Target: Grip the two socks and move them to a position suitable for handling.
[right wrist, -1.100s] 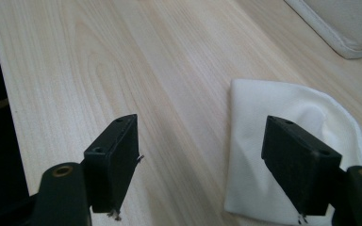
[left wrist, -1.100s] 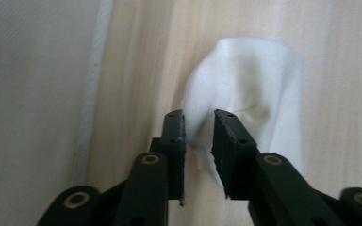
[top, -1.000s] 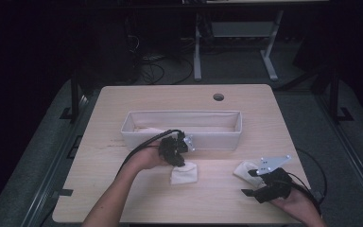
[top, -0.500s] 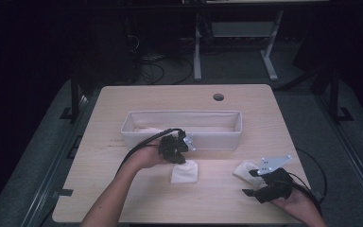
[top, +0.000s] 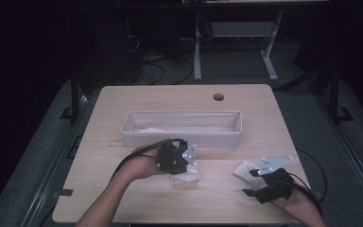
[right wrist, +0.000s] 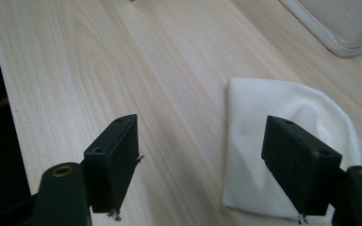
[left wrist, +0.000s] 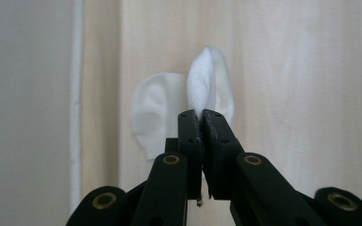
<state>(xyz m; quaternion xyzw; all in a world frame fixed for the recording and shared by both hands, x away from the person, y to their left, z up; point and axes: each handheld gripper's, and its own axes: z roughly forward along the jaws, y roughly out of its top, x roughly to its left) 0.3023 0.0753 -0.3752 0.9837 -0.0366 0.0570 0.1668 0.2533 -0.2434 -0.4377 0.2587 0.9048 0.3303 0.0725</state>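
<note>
Left gripper view shows the left gripper (left wrist: 202, 115) with its fingers (left wrist: 190, 136) pressed together on a raised fold of a white cloth (left wrist: 202, 87); the rest of that cloth lies flat on the desk (left wrist: 301, 94), just beside the bin (left wrist: 26, 103). Right gripper view shows the right gripper (right wrist: 200, 167) with its fingers (right wrist: 115, 155) wide apart and holding nothing, one finger over a second cloth (right wrist: 268, 122) lying on the desk. High view puts both cloths in front of the bin, well apart.
</note>
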